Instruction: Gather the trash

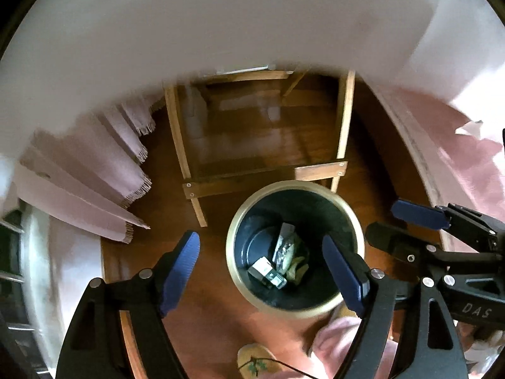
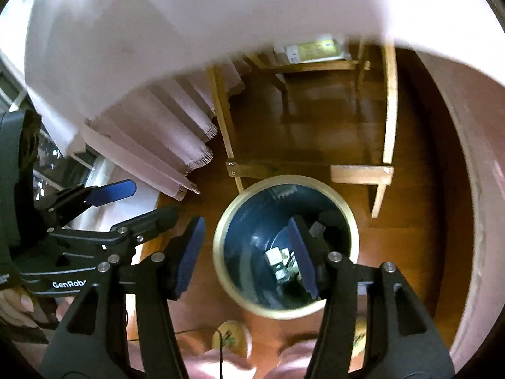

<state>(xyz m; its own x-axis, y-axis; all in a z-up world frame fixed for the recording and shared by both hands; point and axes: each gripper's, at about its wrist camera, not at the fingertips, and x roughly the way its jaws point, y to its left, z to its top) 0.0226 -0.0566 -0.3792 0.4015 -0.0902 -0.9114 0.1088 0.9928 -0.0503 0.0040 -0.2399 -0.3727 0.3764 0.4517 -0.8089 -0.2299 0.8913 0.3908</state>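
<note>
Black gripper frames with blue finger pads fill the lower part of both views, nearest the lens. Seen from its own wrist camera, the left gripper (image 1: 262, 270) has its jaws spread wide and holds nothing; one pad sits at lower left over the wooden floor (image 1: 214, 309) and the other at lower right over the bin's rim. The right gripper (image 2: 247, 255) is likewise spread apart and empty in its own view, with its right pad hanging over the mouth of the bin. Each tool also shows at the side of the other's view: the right gripper at the right edge of the left wrist view, the left gripper at the left edge of the right wrist view, where fingers of a hand (image 2: 19, 303) wrap its handle. A pale pink cloth (image 1: 221, 31) covers the upper half of both frames, its fringed folds hanging at centre left. Below it, a light wooden frame (image 1: 342, 126) stands on the floor in the upper centre. Just in front of that frame, at lower centre, stands the round dark trash bin (image 1: 344, 218) with a pale gold rim. Inside, on its bottom, lies the trash (image 1: 285, 263): small boxes and crumpled wrappers, too blurred to name further.
</note>
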